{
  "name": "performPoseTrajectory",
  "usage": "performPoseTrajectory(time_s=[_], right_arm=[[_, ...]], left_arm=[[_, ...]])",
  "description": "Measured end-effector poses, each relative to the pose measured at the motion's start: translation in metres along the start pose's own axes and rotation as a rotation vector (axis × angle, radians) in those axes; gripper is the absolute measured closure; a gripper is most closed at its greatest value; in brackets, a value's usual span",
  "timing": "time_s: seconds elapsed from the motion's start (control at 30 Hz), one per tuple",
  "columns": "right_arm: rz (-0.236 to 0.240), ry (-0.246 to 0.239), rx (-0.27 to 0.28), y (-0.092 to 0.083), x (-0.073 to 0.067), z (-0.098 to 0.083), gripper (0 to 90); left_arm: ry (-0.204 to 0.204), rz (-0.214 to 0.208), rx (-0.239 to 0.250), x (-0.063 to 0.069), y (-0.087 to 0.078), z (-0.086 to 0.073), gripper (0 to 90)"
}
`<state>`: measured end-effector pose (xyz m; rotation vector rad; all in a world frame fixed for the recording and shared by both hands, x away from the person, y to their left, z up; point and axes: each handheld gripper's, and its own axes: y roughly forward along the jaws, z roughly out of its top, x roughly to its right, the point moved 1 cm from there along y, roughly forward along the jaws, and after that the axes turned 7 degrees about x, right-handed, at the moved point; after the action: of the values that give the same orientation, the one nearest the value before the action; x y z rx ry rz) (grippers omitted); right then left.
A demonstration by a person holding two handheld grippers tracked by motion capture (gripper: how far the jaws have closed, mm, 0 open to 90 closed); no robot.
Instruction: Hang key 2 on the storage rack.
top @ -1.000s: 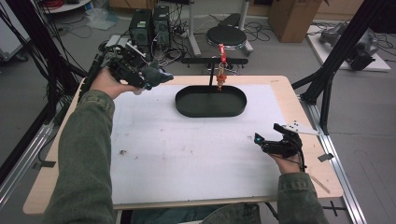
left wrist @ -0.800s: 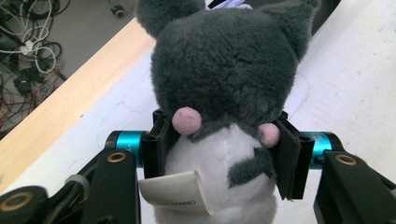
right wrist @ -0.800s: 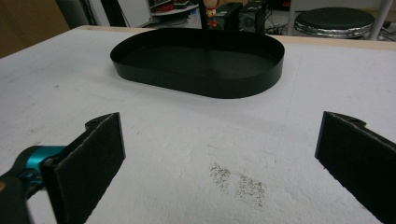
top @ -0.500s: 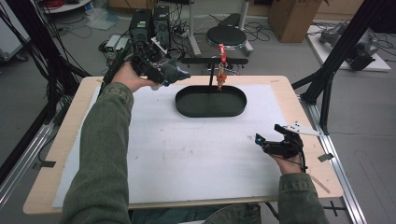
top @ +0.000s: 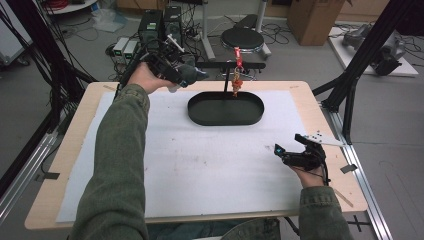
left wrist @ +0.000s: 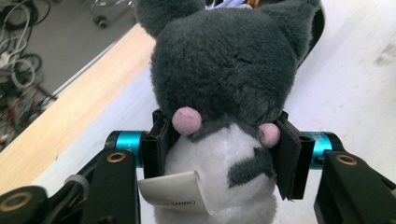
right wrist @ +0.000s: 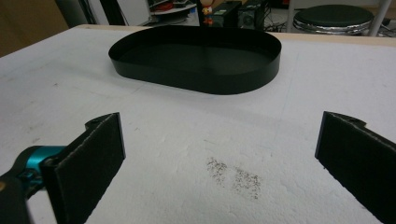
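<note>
The black oval tray (top: 226, 109) holds nothing. The left gripper (top: 186, 76), raised at the table's far left beside the tray, clamps a grey plush toy (left wrist: 224, 88). The right gripper (top: 295, 156) rests near-right, jaws wide.

Soft plush in my left grip, matt surfaces everywhere else

I see the plush toy (left wrist: 224, 79) as fuzzy grey and white pile with pink felt dots and a smooth paper tag (left wrist: 175, 192); my pads (left wrist: 289, 156) look like matt black foam, the tray (right wrist: 196, 58) thin, faintly sheeny black, the white sheet (right wrist: 187, 140) rough and grainy, the table (top: 65, 155) edge pale bare wood
</note>
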<state>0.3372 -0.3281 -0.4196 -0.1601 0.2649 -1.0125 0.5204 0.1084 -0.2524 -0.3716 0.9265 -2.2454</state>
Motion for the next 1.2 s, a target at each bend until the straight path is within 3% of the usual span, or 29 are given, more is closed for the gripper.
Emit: performPoseTrajectory(time_s=[0.17,0.4,0.53,0.7,0.83,0.9,1.0,1.07,1.2], right_arm=[[0.002,-0.017,-0.010,0.002,-0.001,-0.001,0.4],[-0.001,-0.020,-0.025,0.004,0.000,-0.002,0.4],[-0.002,-0.028,-0.021,0.003,0.000,-0.002,0.4],[0.004,-0.025,-0.024,0.003,-0.002,-0.002,0.4],[0.002,-0.028,-0.027,0.004,-0.002,-0.002,0.4],[0.003,-0.027,-0.025,0.004,-0.002,-0.002,0.4],[0.002,-0.030,-0.020,0.003,-0.001,-0.002,0.4],[0.005,-0.027,-0.020,0.002,0.000,-0.002,0.4],[0.018,-0.033,-0.008,0.003,-0.001,-0.001,0.4]], left_arm=[[-0.018,0.035,0.008,-0.008,0.010,0.000,47.4],[-0.057,-0.001,0.051,-0.014,0.007,-0.004,47.3],[-0.066,0.041,0.050,-0.017,0.001,-0.005,47.1],[-0.091,0.085,0.062,-0.021,0.009,-0.008,46.3],[-0.102,0.063,0.063,-0.025,0.016,-0.012,44.0],[-0.123,0.065,0.073,-0.028,0.016,-0.014,39.4],[-0.131,0.088,0.164,-0.033,0.006,-0.016,15.5],[-0.164,0.051,0.216,-0.035,0.000,-0.018,4.0],[-0.149,0.030,0.265,-0.035,-0.010,-0.024,1.7]])
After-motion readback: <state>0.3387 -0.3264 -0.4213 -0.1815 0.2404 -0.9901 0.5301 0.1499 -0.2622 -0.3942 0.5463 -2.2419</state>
